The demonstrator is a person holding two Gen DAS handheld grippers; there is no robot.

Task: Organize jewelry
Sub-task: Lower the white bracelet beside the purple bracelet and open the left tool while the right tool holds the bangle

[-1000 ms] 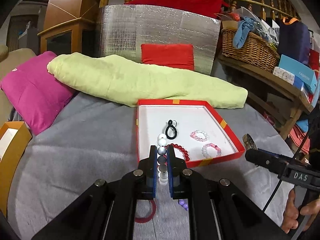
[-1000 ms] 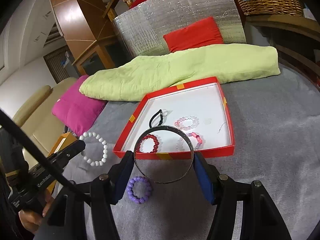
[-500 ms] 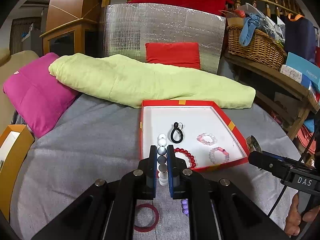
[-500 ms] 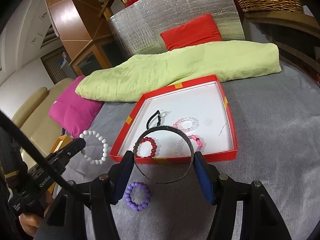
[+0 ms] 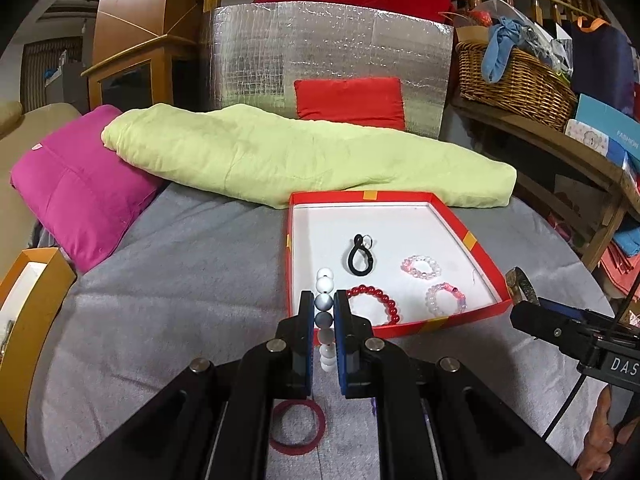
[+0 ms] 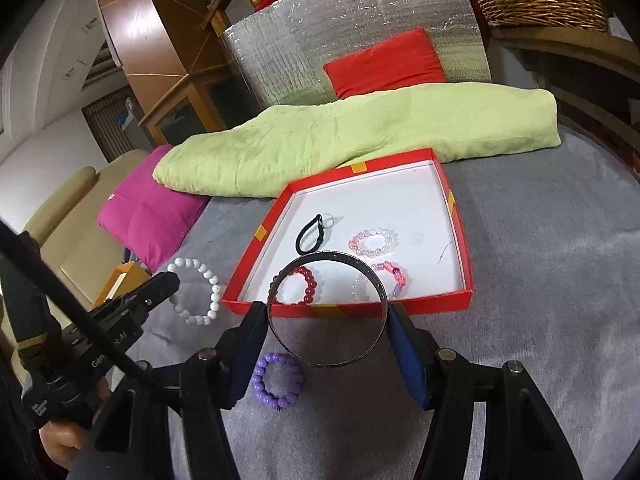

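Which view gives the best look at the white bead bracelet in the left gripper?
The right wrist view: the white bead bracelet shows as a full ring hanging from the left gripper above the grey cloth. In the left wrist view the bracelet is edge-on, a single column of beads between the shut jaws.

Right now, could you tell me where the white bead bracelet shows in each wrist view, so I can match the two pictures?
Left wrist view: the white bead bracelet stands edge-on at lower centre, pinched in the left gripper.
Right wrist view: the bracelet hangs as a full ring at middle left, left of the box.
Shared landmark: the red box with the red bead bracelet inside.
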